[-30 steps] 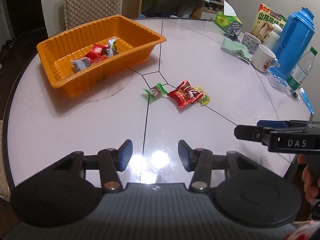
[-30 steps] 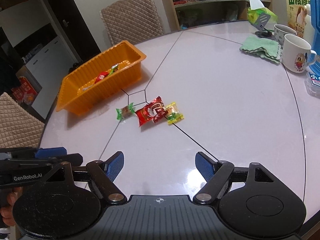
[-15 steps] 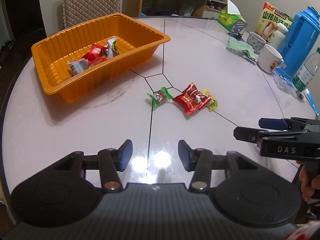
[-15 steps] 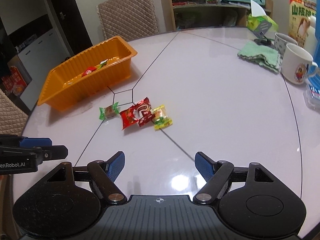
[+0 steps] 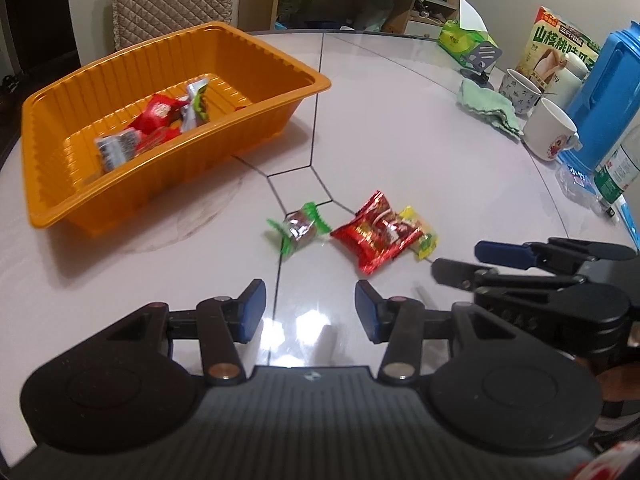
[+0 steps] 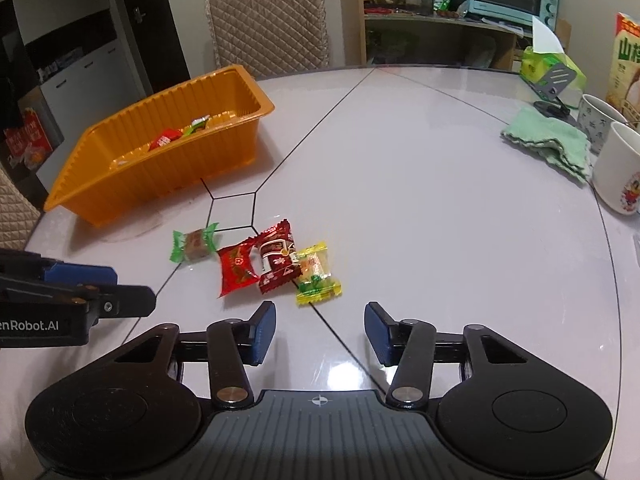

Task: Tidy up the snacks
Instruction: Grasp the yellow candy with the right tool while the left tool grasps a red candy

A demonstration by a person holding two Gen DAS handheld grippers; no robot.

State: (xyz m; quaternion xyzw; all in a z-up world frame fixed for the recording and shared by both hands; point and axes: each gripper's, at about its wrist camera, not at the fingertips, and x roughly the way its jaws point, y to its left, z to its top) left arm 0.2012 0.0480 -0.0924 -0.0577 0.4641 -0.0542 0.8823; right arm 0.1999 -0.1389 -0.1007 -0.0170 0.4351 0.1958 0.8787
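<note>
Three loose snacks lie mid-table: a green-wrapped candy (image 5: pixel 299 230) (image 6: pixel 193 243), a red packet (image 5: pixel 376 236) (image 6: pixel 258 263) and a yellow-green candy (image 5: pixel 421 233) (image 6: pixel 316 271) touching the red packet. An orange tray (image 5: pixel 60 184) (image 6: pixel 224 152) at the left holds several wrapped snacks (image 5: pixel 160 114). My left gripper (image 5: pixel 310 312) is open and empty, just short of the green candy. My right gripper (image 6: pixel 320 334) is open and empty, just short of the yellow-green candy. Each gripper shows at the edge of the other's view.
At the right stand a white mug (image 5: pixel 550 130) (image 6: pixel 618 170), a patterned cup (image 5: pixel 520 90), a green cloth (image 5: pixel 490 110) (image 6: pixel 550 142), a blue jug (image 5: pixel 604 96), a water bottle (image 5: pixel 618 168), a snack box (image 5: pixel 560 54) and a tissue pack (image 6: pixel 550 66). A quilted chair (image 6: pixel 268 24) stands behind the table.
Both grippers have moved forward toward the loose snacks, which now look larger and closer. The jaws have stayed open. No snack has moved.
</note>
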